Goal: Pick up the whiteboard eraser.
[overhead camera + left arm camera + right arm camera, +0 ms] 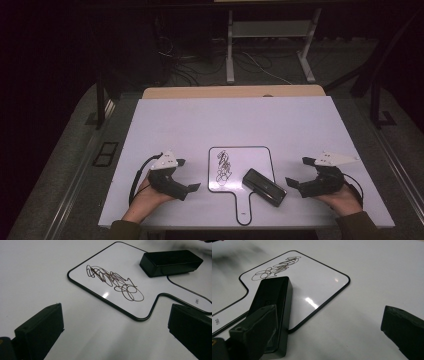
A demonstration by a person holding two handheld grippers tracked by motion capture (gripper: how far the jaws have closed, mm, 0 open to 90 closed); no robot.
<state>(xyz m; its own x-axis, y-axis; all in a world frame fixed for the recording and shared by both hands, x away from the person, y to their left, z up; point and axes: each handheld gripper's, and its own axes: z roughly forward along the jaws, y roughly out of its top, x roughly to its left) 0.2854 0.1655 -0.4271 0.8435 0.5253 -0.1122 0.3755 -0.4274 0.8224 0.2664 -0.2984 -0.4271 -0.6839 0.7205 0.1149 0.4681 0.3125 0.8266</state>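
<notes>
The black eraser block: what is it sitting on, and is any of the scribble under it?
The eraser block lies on the small whiteboard's lower right corner, overhanging its edge onto the table. The scribble lies clear to its left. Whatever ink is beneath the block is covered.

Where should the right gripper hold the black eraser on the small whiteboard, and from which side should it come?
Probably across the two long sides of the black eraser, near its middle. It is a long, narrow block lying flat, askew over the whiteboard's right edge. The right gripper, jaws open, is beside it on the right, so come from there.
</notes>
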